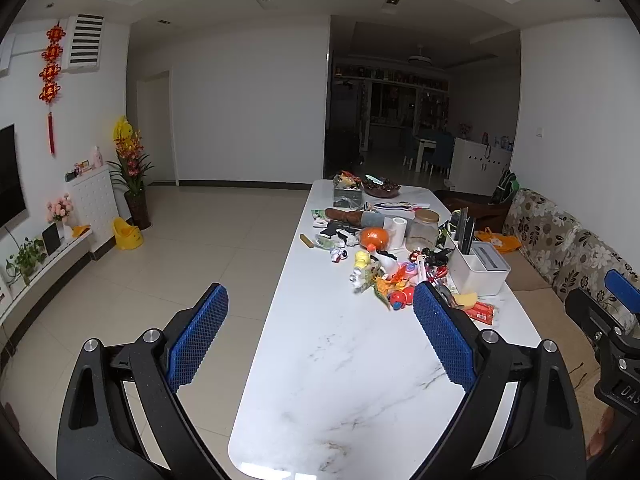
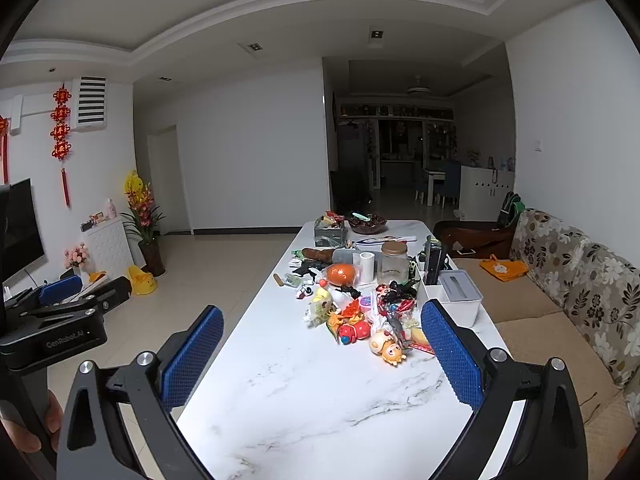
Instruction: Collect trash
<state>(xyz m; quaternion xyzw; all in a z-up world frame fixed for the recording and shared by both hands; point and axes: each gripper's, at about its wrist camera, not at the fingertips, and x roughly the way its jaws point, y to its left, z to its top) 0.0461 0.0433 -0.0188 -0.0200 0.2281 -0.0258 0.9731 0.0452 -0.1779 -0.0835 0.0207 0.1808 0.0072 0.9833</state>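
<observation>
Left wrist view: left tongs (image 1: pixel 320 334) spread wide, nothing between the blue pads, held above the near end of the white marble tabletop (image 1: pixel 344 380). The clutter pile (image 1: pixel 384 276) sits mid-tabletop, well ahead: small toys, wrappers, an orange ball-like toy (image 1: pixel 375 238), a paper roll (image 1: pixel 398 232), a lidded glass jar (image 1: pixel 423 230), a white organiser box (image 1: pixel 480 268). A red wrapper (image 1: pixel 482 312) lies at the pile's near right, close to the right edge. No bin or bag in view. The right tongs' body shows at far right, over the sofa side.

Right wrist view: right tongs (image 2: pixel 322 354) also wide and empty, above the bare near tabletop. Same pile (image 2: pixel 360 316) ahead; a pig-faced figure (image 2: pixel 386 346) is its nearest piece, with the red wrapper (image 2: pixel 422 347) just beside it.

Judgement: this fits either an approach to pick out trash or a pause between picks; which pieces count as trash is unclear from here. Any pick calls for reaching forward over the bare stretch.

Room: near tabletop open; floor (image 2: pixel 200 280) wide on the left; floral sofa (image 2: pixel 580 292) close along the right edge.
</observation>
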